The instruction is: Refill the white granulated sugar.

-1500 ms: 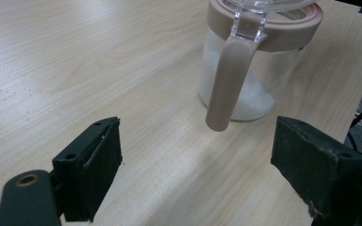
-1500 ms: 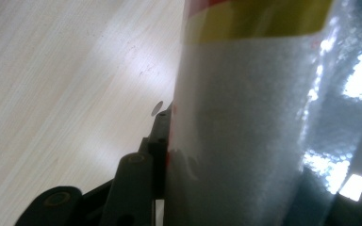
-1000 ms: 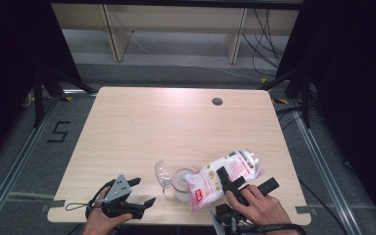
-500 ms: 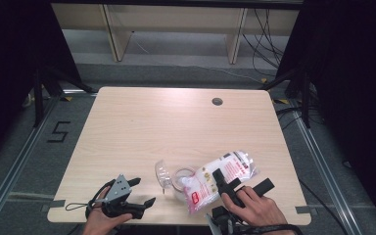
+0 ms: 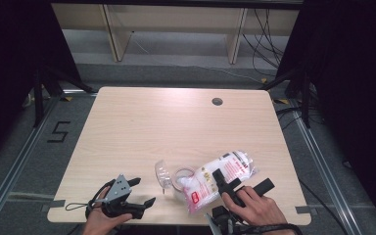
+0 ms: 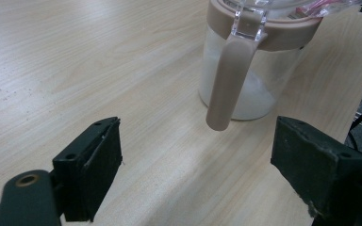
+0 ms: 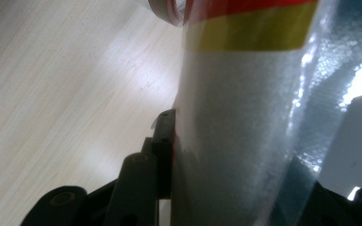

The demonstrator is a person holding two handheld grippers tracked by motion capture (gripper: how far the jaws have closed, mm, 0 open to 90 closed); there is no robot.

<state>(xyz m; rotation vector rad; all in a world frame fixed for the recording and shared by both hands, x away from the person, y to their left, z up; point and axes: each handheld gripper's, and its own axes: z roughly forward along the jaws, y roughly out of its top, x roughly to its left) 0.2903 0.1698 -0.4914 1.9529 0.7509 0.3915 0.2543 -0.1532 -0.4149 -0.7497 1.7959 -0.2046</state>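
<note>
**Bag of white grains held over the jar at the near edge**

On the pale wood-grain tabletop (image 5: 142, 127), a round dark grommet (image 5: 217, 101) sits near the far edge, toward the right corner. Beyond the far edge stand light shelving legs on a grey floor, with cables trailing at the right; dark curtains close in both sides, and a mark like a "5" lies on the floor left of the tabletop.

Near the near edge, right of the middle, stands a clear jar (image 6: 245, 75) with a tan rim and handle, a little white powder in its bottom and its clear lid (image 5: 162, 172) flipped up. A clear bag (image 5: 215, 178) of white grains with red print lies tilted with one end at the jar's mouth.

The right tool (image 5: 235, 188) clamps this bag across its width, both pads pressed on the plastic. The left tool (image 5: 134, 196) rests by the near left corner, jaws wide apart and empty, pointing toward the jar.
</note>
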